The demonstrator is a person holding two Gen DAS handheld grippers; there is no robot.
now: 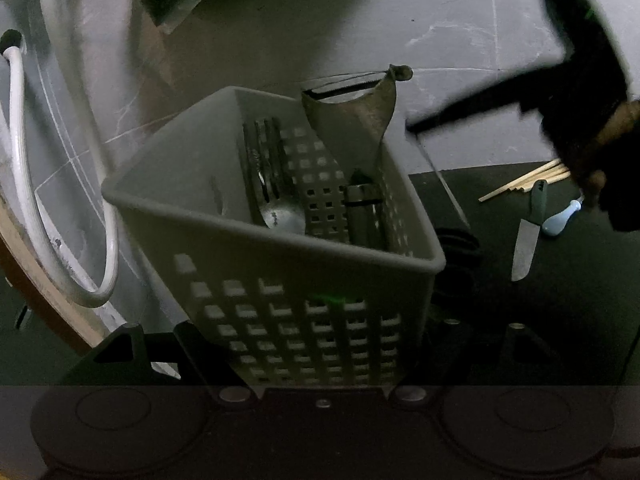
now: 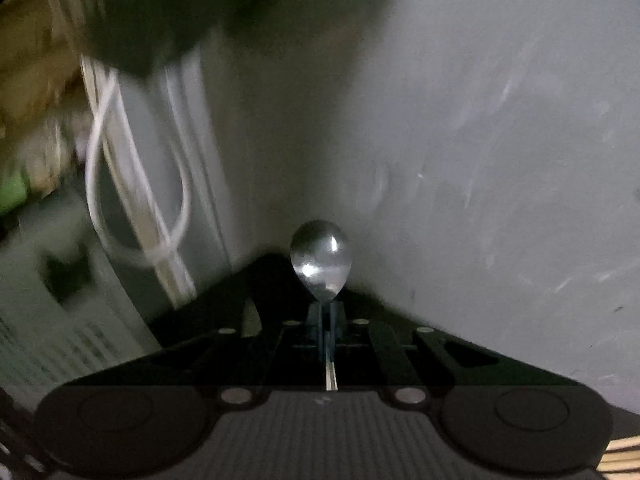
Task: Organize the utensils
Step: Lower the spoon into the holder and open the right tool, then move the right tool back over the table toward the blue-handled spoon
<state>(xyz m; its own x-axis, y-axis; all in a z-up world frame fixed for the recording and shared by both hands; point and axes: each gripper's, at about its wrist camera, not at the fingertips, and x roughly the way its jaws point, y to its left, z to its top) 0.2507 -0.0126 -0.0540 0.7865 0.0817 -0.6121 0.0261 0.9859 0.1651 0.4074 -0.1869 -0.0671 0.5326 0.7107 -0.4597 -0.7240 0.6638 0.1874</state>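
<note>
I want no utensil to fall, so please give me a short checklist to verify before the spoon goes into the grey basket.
1. Right tool shut on the spoon: ok, handle clamped, bowl pointing forward.
2. Left tool holding the basket: ok, its lower wall sits between the fingers.
3. Free space in the basket: ok, the part left of the fork and peeler is open.
4. Spoon above the basket opening: cannot tell, the right view is blurred.
5. Knife and chopsticks on the dark mat, outside the basket: ok.
</note>
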